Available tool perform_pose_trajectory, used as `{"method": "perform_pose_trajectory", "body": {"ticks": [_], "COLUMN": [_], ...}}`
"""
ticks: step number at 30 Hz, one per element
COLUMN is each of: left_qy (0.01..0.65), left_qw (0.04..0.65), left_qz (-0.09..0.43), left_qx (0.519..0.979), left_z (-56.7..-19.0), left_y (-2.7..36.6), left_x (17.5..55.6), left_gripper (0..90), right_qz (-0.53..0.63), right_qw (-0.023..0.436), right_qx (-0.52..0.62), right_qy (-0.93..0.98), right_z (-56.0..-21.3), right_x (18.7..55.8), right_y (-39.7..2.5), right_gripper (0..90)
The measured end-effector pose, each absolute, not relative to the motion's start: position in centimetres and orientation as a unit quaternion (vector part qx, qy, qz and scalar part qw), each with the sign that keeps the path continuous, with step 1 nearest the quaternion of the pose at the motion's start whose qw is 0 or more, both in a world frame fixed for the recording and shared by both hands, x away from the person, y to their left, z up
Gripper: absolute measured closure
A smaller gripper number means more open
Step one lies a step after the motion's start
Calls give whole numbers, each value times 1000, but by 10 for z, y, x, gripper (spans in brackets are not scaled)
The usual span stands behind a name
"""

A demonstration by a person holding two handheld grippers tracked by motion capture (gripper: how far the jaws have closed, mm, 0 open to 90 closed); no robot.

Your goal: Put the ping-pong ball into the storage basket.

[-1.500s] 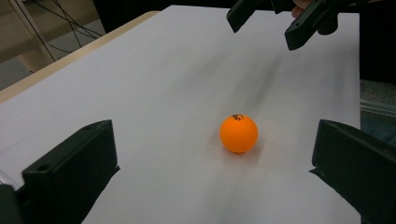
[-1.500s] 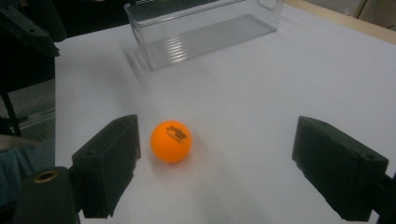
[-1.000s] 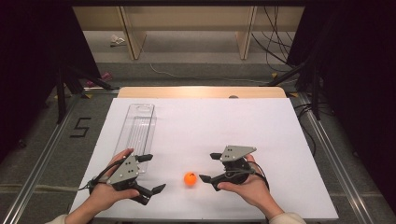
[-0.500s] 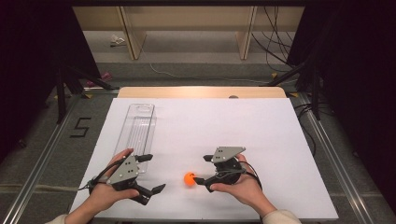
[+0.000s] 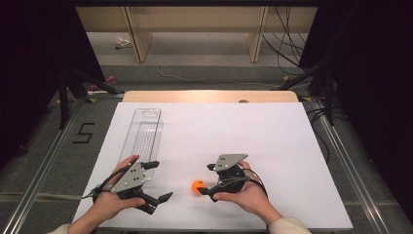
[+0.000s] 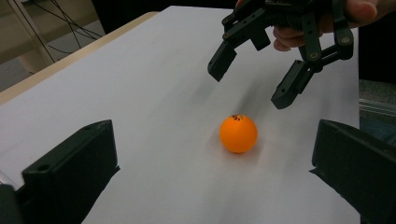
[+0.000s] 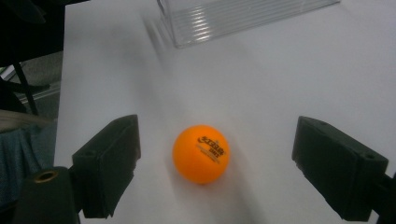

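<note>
A white table (image 5: 292, 146) is seen from the high view, and every place below is given relative to the orange ball (image 5: 197, 186) that rests on its near part. A clear plastic tray (image 5: 144, 134) lies on the table well apart from the ball, farther from the person and off to the left; in the right gripper view its ribbed end (image 7: 243, 18) is seen beyond the ball. The left gripper (image 5: 157, 184) is held near the ball on its left, with its jaws spread wide and nothing between them; in the left gripper view the ball (image 6: 238, 133) is seen lying ahead of those jaws, clear of both. The right gripper (image 5: 207, 179) is held just beside the ball on its right, its jaws parted wide; from the left gripper view it (image 6: 252, 79) is seen hovering above and just behind the ball, not touching it. In the right gripper view the ball (image 7: 201, 153) is seen lying on the table between the two spread jaws, free of each, with dark printed lettering on its upper face.
</note>
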State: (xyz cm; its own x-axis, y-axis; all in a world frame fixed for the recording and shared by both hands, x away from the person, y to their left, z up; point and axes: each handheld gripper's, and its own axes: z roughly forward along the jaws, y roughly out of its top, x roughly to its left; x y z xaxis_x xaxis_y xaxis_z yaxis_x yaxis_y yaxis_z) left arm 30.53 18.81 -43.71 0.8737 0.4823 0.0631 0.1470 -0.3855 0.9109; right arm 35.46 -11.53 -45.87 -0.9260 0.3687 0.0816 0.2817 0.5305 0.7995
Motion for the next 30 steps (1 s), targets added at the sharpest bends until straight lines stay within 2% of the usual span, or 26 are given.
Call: {"method": "perform_pose_trajectory", "body": {"ticks": [23,30], "left_qy": [192,192], "left_qw": [521,521], "left_qz": [160,161], "left_qx": [816,816], "left_z": [-437,-437], "left_y": [189,189], "left_x": [305,305], "left_gripper": [0,0], "right_qz": [411,403], "right_qw": [33,28], "right_qx": [177,175], "right_qy": [894,898], "right_z": [-478,-483], "right_x": [361,362], "right_y": [-92,-87], "right_gripper": [170,198]}}
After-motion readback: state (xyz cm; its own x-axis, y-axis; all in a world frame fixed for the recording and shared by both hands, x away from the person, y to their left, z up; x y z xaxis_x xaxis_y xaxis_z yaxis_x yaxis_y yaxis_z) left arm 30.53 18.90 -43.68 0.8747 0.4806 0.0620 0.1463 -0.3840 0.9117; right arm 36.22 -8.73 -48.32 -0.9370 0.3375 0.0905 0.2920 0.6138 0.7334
